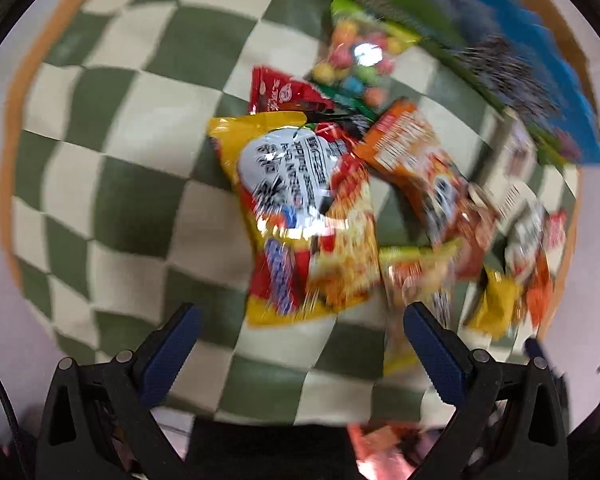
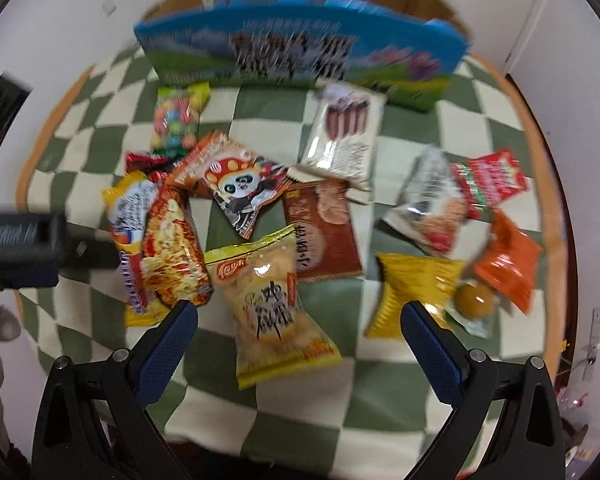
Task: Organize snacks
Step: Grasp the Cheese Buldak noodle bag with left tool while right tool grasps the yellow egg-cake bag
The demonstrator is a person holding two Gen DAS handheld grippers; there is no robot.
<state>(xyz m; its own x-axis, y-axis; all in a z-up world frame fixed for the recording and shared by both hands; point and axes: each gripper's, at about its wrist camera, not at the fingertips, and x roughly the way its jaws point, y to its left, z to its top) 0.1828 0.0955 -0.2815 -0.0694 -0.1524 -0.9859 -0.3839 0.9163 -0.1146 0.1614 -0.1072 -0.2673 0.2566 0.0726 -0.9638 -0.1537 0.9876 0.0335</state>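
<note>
Several snack packets lie scattered on a green-and-cream checked cloth (image 2: 260, 420). My left gripper (image 1: 300, 316) is open just short of the big yellow noodle bag (image 1: 300, 216), nothing between its fingers. An orange panda packet (image 1: 420, 168) and a candy-ball bag (image 1: 360, 56) lie beyond. My right gripper (image 2: 300, 312) is open over the pale yellow cracker bag (image 2: 276, 308), which lies between its fingers. The yellow noodle bag (image 2: 156, 240), panda packet (image 2: 236, 184), brown cracker pack (image 2: 324, 232) and a gold wrapped packet (image 2: 412, 292) surround it. Both views are blurred.
A blue-and-green cardboard box (image 2: 300, 56) stands open at the far edge of the table, the blue box (image 1: 540, 80) also at upper right in the left wrist view. More packets (image 2: 496, 184) lie at the right. The other gripper's body (image 2: 24, 248) reaches in from the left.
</note>
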